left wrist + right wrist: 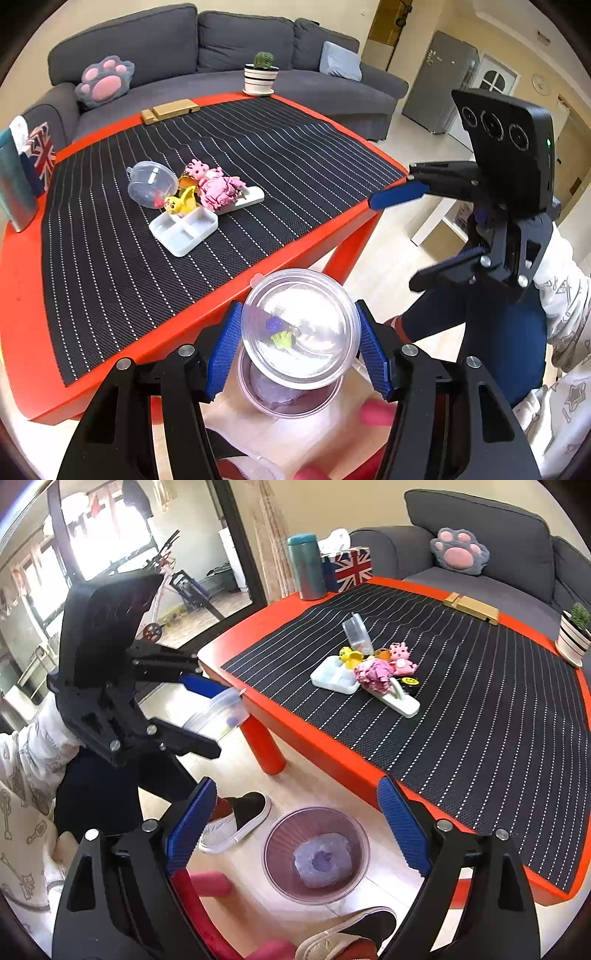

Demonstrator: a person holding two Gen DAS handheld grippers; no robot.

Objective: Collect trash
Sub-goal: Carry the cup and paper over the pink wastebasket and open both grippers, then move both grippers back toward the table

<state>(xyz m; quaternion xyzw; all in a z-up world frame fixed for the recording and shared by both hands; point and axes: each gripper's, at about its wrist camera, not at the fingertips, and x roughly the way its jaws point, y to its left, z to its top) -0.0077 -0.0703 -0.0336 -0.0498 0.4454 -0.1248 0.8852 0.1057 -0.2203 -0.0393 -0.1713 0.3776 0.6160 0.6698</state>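
My left gripper [300, 345] is shut on a clear plastic capsule half [301, 326] and holds it off the table's front edge, above a purple-tinted bin [291, 397] on the floor. The same capsule [218, 718] and left gripper [207, 716] show in the right wrist view. My right gripper [295, 830] is open and empty above the bin [316, 854], which holds a crumpled clear bag. On the striped mat lie another clear capsule half [152, 184], a pink crumpled wrapper [218, 190], a yellow toy [179, 203] and white trays [184, 227].
The red table [22, 295] carries a potted cactus [261, 74], a wooden block [170, 110], a Union Jack tissue box [349, 566] and a teal bottle [306, 566]. A grey sofa [221, 44] stands behind. The person's shoes [236, 821] are beside the bin.
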